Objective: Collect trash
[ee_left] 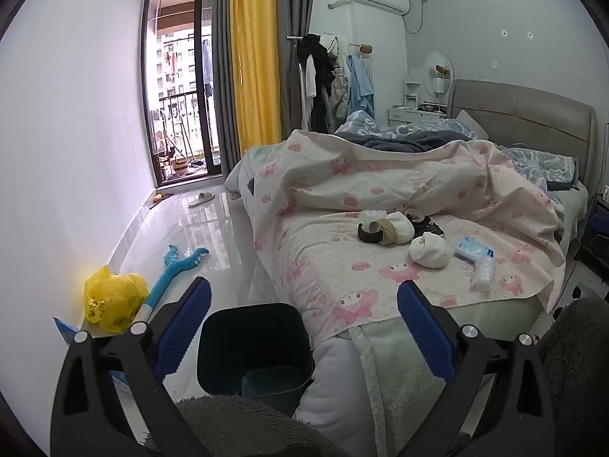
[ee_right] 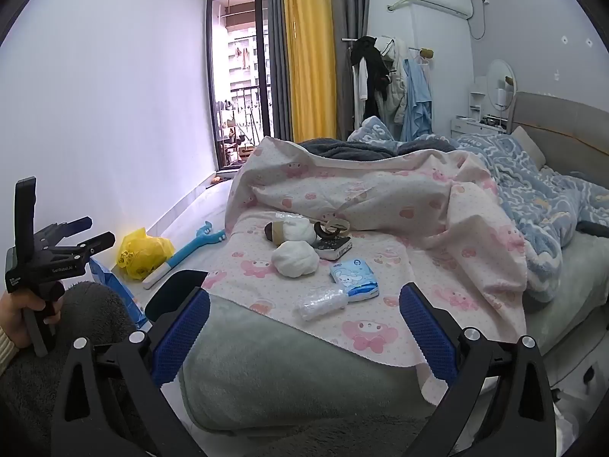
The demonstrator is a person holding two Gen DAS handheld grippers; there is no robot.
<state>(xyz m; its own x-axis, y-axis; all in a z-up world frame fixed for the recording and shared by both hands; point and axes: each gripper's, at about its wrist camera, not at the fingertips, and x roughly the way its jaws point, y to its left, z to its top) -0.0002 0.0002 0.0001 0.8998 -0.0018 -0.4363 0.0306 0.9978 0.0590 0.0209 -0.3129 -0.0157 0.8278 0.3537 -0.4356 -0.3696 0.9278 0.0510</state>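
Trash, assorted, lies on the pink-printed cotton sheet (ee_right: 380,266) near the foot edge of the bed (ee_right: 266,373). Items: two crumpled white tissue wads (ee_right: 295,259), soft and rounded, one behind the other; a brown tape roll (ee_right: 275,231), ring-shaped, touching the rear wad; a second dark ring (ee_right: 332,228) resting on a flat dark-and-white object whose identity is unclear; a blue-and-white tissue packet (ee_right: 354,275), flat and rectangular; a clear crinkled plastic wrapper (ee_right: 321,302), elongated, its long axis running roughly across the bed, one end touching the packet.

Dark bin (ee_left: 253,346), smooth plastic, rounded-square mouth, stands on the glossy tiled floor (ee_left: 198,236) against the foot corner of the bed; its lower part is cut off by grey fleece.

Floor, by the wall: yellow plastic bag (ee_left: 114,299), crumpled; blue shark-shaped grabber (ee_left: 175,270), long axis pointing away along the floor.

Left gripper (ee_left: 303,301): blue ribbed pads spread wide, nothing between, above the bin. Right gripper (ee_right: 304,304): pads likewise spread, empty, short of the wrapper.
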